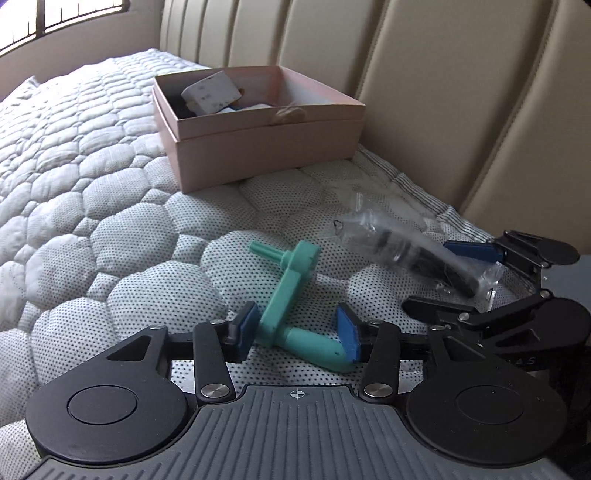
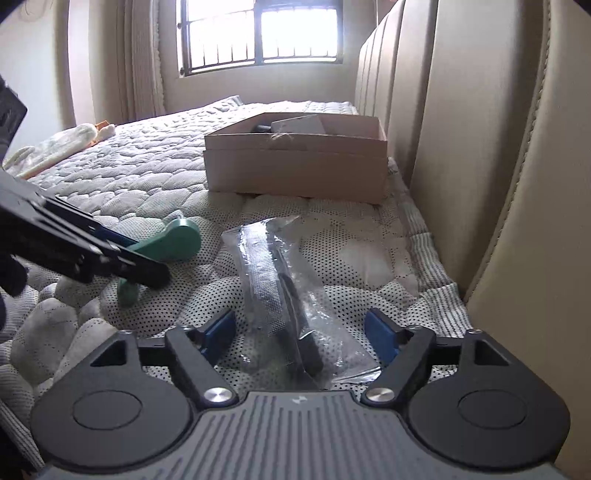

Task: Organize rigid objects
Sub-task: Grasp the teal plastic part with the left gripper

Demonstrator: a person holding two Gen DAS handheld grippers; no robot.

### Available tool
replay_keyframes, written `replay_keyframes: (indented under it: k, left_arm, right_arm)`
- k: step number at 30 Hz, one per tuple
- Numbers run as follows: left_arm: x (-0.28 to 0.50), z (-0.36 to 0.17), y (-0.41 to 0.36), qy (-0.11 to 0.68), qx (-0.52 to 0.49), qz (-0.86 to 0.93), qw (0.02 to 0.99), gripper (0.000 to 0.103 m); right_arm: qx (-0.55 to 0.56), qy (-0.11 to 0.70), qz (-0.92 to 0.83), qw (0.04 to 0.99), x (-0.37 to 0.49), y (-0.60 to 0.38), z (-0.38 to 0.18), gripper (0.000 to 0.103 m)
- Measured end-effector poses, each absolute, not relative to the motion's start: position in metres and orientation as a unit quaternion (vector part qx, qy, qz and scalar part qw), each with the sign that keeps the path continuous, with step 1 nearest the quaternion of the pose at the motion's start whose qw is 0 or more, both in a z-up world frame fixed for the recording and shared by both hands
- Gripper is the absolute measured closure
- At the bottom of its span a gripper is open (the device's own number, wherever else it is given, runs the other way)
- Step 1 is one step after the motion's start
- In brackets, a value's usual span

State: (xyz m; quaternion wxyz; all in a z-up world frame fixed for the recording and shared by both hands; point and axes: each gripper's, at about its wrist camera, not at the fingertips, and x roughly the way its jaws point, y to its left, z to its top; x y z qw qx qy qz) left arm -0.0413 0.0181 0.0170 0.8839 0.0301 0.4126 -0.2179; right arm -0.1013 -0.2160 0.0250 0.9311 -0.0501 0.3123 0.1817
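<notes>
A teal plastic crank-shaped part [image 1: 291,295] lies on the quilted mattress [image 1: 92,184]. My left gripper [image 1: 297,330] is open with its blue pads on either side of the part's handle end. A clear plastic bag holding a dark tool [image 2: 284,291] lies on the mattress. My right gripper [image 2: 308,332] is open and straddles the bag's near end. The bag [image 1: 417,254] and the right gripper [image 1: 476,280] also show at the right of the left wrist view. The teal part [image 2: 166,243] and the left gripper's fingers [image 2: 110,254] show at the left of the right wrist view.
An open pink box [image 1: 258,147] with a white block and other items inside stands further back on the mattress, against the beige padded headboard [image 1: 461,92]. It also shows in the right wrist view [image 2: 295,162]. A cream cloth [image 2: 62,147] lies far left. A barred window [image 2: 258,33] is behind.
</notes>
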Motion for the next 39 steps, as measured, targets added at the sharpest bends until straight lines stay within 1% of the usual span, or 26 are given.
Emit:
replay_keyframes:
  k: [4,6,8,12,19,23,25,29,32,35,39]
  left_arm:
    - [-0.038,0.014,0.019,0.411,0.017,-0.219,0.885,0.047]
    - [-0.036,0.013,0.019,0.409,0.012,-0.217,0.886,0.046]
    - [-0.037,0.012,0.017,0.408,0.01,-0.211,0.888,0.046]
    - [-0.041,0.011,0.009,0.399,0.035,-0.201,0.894,0.046]
    - [-0.048,0.011,0.015,0.38,0.031,-0.21,0.9,0.046]
    - [-0.049,0.021,0.02,0.374,0.023,-0.214,0.902,0.048]
    - [-0.045,0.028,0.019,0.368,0.035,-0.213,0.905,0.048]
    - [-0.023,0.033,0.009,0.375,0.072,-0.204,0.901,0.048]
    - [-0.005,0.027,-0.001,0.391,0.095,-0.213,0.89,0.048]
    - [0.004,0.02,-0.007,0.4,0.107,-0.216,0.884,0.048]
    - [0.001,0.02,-0.008,0.39,0.103,-0.217,0.889,0.048]
  right_arm:
    - [-0.04,0.324,0.197,0.925,-0.097,-0.216,0.025,0.012]
    - [-0.034,0.333,0.209,0.919,-0.095,-0.216,0.025,0.003]
    - [-0.035,0.343,0.223,0.912,-0.094,-0.215,0.026,0.0]
    - [-0.064,0.34,0.231,0.909,-0.097,-0.21,0.024,0.0]
    - [-0.051,0.337,0.237,0.91,-0.098,-0.214,0.024,0.0]
    - [-0.056,0.334,0.234,0.911,-0.099,-0.213,0.023,0.0]
    - [-0.054,0.333,0.235,0.911,-0.098,-0.213,0.023,0.0]
    - [-0.053,0.33,0.237,0.912,-0.1,-0.214,0.022,0.0]
    - [-0.053,0.329,0.237,0.913,-0.101,-0.214,0.022,0.0]
    - [-0.057,0.329,0.235,0.913,-0.101,-0.214,0.022,0.0]
    - [-0.053,0.327,0.237,0.914,-0.101,-0.215,0.022,0.0]
